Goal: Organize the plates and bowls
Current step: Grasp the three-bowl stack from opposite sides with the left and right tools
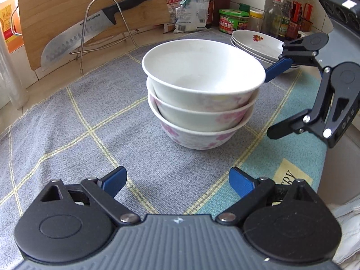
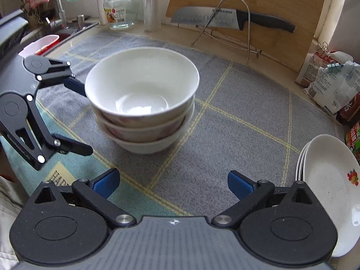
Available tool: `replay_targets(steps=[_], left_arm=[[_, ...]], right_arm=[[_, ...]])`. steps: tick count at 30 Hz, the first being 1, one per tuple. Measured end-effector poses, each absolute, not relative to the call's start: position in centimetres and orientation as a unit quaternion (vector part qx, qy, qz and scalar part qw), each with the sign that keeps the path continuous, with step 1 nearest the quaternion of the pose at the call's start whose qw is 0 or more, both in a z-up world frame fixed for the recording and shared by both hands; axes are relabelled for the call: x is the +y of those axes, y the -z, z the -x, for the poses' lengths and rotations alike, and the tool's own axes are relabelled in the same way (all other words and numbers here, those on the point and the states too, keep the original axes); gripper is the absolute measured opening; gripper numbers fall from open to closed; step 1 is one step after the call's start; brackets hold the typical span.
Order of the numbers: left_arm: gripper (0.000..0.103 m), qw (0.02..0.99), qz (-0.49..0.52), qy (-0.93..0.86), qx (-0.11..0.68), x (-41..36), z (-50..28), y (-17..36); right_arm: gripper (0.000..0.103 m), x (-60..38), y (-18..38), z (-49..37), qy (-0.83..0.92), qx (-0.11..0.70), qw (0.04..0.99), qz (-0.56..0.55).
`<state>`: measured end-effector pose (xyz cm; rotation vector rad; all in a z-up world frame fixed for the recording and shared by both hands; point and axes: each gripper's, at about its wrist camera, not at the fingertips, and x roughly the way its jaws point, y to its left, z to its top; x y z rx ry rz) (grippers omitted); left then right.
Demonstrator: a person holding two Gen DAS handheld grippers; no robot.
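The stack of three bowls (image 1: 202, 94) sits on the worktop cloth straight ahead of both grippers' wide-apart, empty jaws, the left gripper (image 1: 177, 182) squarely facing it, the plates (image 2: 328, 186) just right of the right gripper (image 2: 173, 184).

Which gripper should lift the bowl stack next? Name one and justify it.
Either, marginally the right gripper: open, facing the stack of bowls squarely. The left gripper is also open, empty and aimed at it.
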<state>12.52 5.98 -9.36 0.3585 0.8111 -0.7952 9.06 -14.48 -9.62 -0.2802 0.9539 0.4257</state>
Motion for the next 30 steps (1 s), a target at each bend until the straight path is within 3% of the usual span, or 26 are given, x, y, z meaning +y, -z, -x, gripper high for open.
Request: replay_targets(steps=[10,30], left_arm=[[0.103,0.825,-0.176,0.355,0.404,3.4,-13.5,10.1],[0.102,0.795,-0.213,0.421,0.381,2.9,-14.8,10.3]], right_arm=[[0.103,-15.2,12.4,-11.8,-0.288,0.442,0.834,0.16],[0.103,-15.3,12.2,-13.7,-0.369,0.399,0.818,0.188]])
